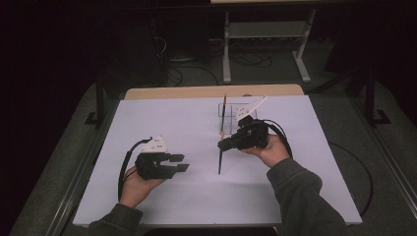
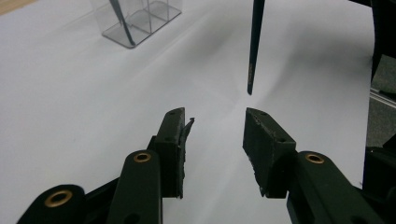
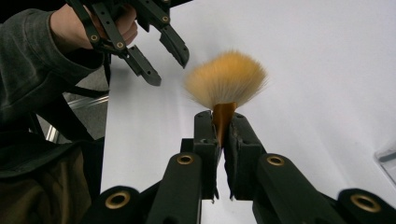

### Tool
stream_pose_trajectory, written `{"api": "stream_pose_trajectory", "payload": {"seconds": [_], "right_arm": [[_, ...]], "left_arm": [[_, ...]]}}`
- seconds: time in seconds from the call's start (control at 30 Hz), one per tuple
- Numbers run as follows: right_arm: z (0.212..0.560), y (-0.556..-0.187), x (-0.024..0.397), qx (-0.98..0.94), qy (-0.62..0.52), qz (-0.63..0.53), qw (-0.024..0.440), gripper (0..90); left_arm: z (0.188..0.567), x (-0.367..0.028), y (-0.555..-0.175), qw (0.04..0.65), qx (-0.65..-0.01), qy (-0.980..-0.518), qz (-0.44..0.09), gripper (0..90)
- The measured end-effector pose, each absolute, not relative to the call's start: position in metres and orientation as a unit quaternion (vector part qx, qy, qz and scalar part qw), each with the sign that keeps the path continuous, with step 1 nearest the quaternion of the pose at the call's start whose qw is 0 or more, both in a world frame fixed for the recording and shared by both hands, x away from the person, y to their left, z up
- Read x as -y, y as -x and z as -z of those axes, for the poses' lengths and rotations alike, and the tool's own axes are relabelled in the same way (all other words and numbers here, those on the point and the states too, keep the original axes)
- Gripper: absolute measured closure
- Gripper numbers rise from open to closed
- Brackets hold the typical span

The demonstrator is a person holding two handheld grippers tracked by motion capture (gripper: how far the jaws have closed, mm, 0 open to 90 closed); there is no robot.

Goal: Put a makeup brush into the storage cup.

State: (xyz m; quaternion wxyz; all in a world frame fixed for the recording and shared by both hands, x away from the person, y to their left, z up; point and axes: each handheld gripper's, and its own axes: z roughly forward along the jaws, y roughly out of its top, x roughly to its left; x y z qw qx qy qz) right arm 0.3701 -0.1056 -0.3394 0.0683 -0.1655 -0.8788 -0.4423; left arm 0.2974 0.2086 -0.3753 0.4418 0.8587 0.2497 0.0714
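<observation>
Your right gripper [image 3: 220,122] is clamped on the brush [image 3: 225,84] (fan bristles out front), held above the white table [image 1: 162,118] near the clear holder [image 1: 235,110]; your left gripper [image 1: 180,162] hangs open, nothing between its jaws.

A smooth, matt white sheet [image 1: 162,123] is seen covering the table, with a pale wooden edge [image 1: 211,91] left bare at the far side. The small clear plastic holder [image 2: 140,18] looks glossy. The fan brush with soft, fluffy orange-tan bristles [image 3: 226,79] is fitted with a shiny copper-coloured metal ferrule and a slim, dark handle. Matt black plastic jaws are shown, studded with brass-coloured rivets.
</observation>
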Motion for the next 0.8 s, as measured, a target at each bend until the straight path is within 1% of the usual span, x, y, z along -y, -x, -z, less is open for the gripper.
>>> {"api": "stream_pose_trajectory", "payload": {"seconds": [0.07, 0.33, 0.8], "right_arm": [[0.339, -0.372, 0.107, 0.881, 0.162, 0.44, 0.061, 82.9], [0.336, -0.375, 0.112, 0.881, 0.176, 0.435, 0.057, 82.9], [0.326, -0.384, 0.116, 0.886, 0.182, 0.425, 0.048, 82.9]], "left_arm": [[0.376, -0.212, -0.297, 0.439, -0.249, -0.861, -0.069, 58.6], [0.38, -0.221, -0.293, 0.436, -0.261, -0.858, -0.078, 57.6], [0.384, -0.237, -0.287, 0.434, -0.277, -0.852, -0.098, 52.3]]}}
